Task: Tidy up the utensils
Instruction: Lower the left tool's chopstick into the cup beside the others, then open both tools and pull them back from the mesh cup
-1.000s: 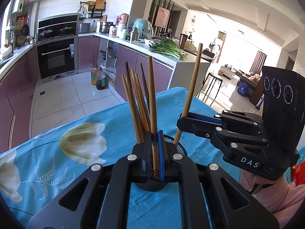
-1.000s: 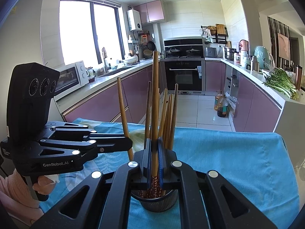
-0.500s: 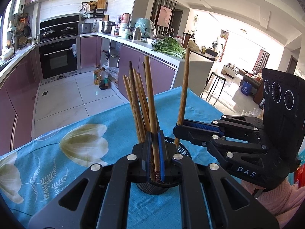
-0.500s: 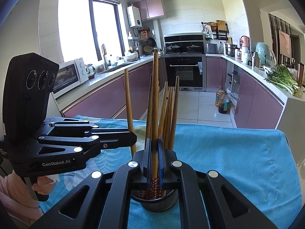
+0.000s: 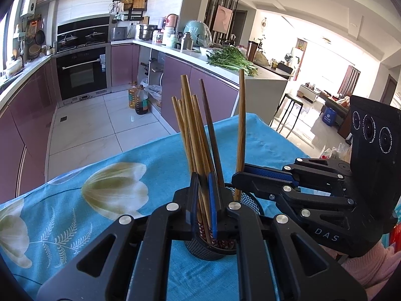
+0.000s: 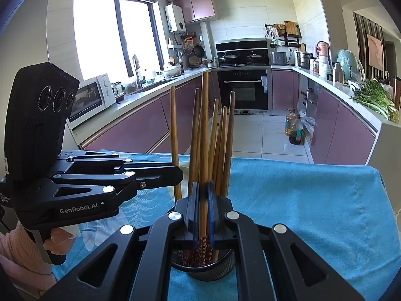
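A black mesh holder (image 5: 210, 248) (image 6: 200, 268) stands on the blue flowered tablecloth (image 5: 150, 155) with several wooden chopsticks upright in it. My left gripper (image 5: 203, 178) (image 6: 179, 175) is shut on one chopstick (image 6: 174, 130) and sits right over the holder. My right gripper (image 6: 203, 185) (image 5: 236, 178) comes in from the other side, shut on another chopstick (image 5: 241, 125). Both held sticks stand nearly upright, their lower ends down at the holder's mouth. The gripper bodies hide the holder's near rim.
The table's far edge (image 5: 175, 135) drops to a tiled kitchen floor with two oil bottles (image 5: 139, 99). Purple cabinets, an oven (image 6: 244, 89) and a counter with greens (image 5: 231, 61) lie beyond. Hands in pink sleeves (image 6: 22, 253) hold both grippers.
Both held chopsticks have swung from a tilt to nearly upright and drawn closer to the bunch in the holder. Both grippers stay shut on them.
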### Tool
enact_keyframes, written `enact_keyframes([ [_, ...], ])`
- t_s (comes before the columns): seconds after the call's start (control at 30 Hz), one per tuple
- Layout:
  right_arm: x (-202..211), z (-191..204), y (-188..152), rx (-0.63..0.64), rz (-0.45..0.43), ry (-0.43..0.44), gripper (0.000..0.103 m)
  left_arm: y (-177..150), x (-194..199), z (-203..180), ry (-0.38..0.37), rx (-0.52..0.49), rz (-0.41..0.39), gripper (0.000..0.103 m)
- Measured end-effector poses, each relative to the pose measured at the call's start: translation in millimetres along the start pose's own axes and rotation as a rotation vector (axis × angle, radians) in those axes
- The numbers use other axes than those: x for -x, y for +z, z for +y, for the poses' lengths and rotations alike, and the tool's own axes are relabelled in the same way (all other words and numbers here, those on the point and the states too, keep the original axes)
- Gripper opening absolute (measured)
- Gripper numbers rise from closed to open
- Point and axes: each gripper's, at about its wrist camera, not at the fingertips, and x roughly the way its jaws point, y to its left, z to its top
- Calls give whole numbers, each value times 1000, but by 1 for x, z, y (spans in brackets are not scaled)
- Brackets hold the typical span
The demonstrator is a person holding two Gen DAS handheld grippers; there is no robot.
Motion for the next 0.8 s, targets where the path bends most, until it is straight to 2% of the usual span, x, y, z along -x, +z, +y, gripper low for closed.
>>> enact_keyframes([
  [0.8, -12, -9, -2, -43, 24, -4, 6, 2, -19, 11, 20, 32, 33, 10],
])
